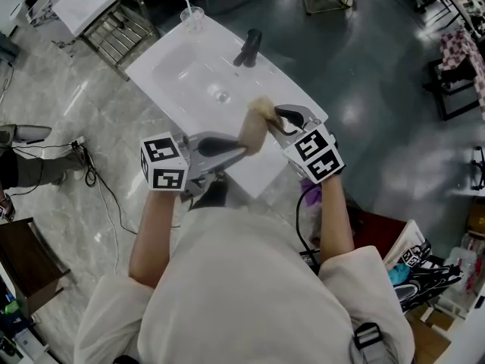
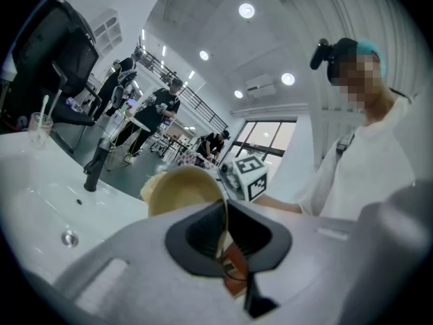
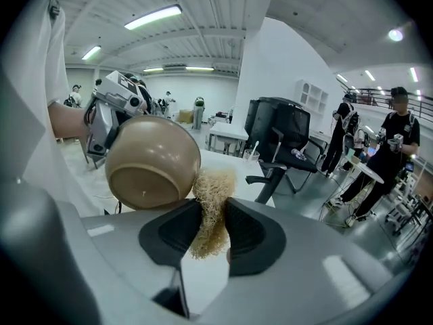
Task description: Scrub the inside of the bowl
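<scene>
Head view showed left tongs [image 1: 242, 150] pinching the bowl [image 1: 255, 133] by its rim above the near edge of the table [image 1: 174, 74], likely so right tongs [image 1: 271, 117], clamped on a scrubber [image 1: 261, 108], could reach inside.

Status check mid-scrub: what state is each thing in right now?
Bowl: tipped on its side, held by its rim over the sink.
Scrubber: clamped, at the bowl's edge.
Left gripper: shut on bowl.
Right gripper: shut on scrubber.
Tap: no stream seen.
Cup: upright on the sink's corner.
</scene>
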Tool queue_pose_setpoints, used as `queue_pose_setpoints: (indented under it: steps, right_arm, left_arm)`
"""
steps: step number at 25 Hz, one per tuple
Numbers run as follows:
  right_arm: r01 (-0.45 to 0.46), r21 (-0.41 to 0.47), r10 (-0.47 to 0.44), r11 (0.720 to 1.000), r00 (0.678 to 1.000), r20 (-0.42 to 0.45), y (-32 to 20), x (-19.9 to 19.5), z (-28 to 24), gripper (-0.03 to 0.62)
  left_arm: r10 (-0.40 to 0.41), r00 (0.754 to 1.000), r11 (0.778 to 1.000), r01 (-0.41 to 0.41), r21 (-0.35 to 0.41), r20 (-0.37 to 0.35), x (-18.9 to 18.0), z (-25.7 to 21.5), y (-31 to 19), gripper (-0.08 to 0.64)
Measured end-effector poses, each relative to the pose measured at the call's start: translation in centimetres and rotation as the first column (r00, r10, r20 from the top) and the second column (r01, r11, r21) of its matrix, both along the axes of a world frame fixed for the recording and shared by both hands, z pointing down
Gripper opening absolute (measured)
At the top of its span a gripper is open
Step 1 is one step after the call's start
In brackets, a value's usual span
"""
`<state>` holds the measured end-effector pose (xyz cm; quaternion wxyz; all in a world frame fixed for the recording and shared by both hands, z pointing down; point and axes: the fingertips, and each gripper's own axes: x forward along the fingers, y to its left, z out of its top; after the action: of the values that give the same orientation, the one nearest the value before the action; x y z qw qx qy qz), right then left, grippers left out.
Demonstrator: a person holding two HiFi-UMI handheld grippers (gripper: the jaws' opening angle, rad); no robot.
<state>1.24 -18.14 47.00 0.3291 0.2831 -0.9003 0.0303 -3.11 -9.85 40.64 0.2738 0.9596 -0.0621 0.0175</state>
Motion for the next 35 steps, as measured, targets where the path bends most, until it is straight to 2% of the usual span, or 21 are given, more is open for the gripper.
queue_pose_setpoints:
  steps: [7, 14, 23, 28, 33, 35]
  right_arm:
    - [0.018, -0.033, -0.016, 0.999, 0.999, 0.033, 1.1, -0.9, 0.7, 0.117]
    - [0.073, -0.090, -0.068, 0.993, 0.996, 0.055, 3.3, -2.0, 1.5, 0.117]
    - [0.173, -0.124, -0.168, 0.977, 0.984, 0.052, 7.2, -3.8, 1.1, 0.117]
    - [0.204, -0.113, -0.192, 0.972, 0.975, 0.107, 8.5, -3.6, -1.2, 0.117]
    - [0.209, -0.114, -0.182, 0.971, 0.961, 0.210, 9.0, -3.9, -3.5, 0.117]
    - [0.203, -0.101, -0.175, 0.974, 0.956, 0.235, 8.9, -3.9, -4.5, 0.117]
  left_arm:
    - [-0.005, 0.994, 1.000, 0.006, 0.007, -0.112, -0.4, -2.7, -0.2, 0.015]
    - [-0.049, 0.988, 0.998, 0.055, 0.032, -0.149, -0.7, -3.9, -1.2, 0.015]
    - [-0.127, 0.986, 0.991, 0.131, 0.031, -0.104, -2.2, -2.7, -3.0, 0.015]
    - [-0.170, 0.983, 0.984, 0.173, 0.033, -0.073, -2.9, -2.1, -3.5, 0.015]
    - [-0.195, 0.981, 0.980, 0.194, 0.043, 0.015, -3.3, -0.5, -3.5, 0.015]
    - [-0.192, 0.981, 0.981, 0.191, 0.036, 0.027, -3.1, 0.0, -3.3, 0.015]
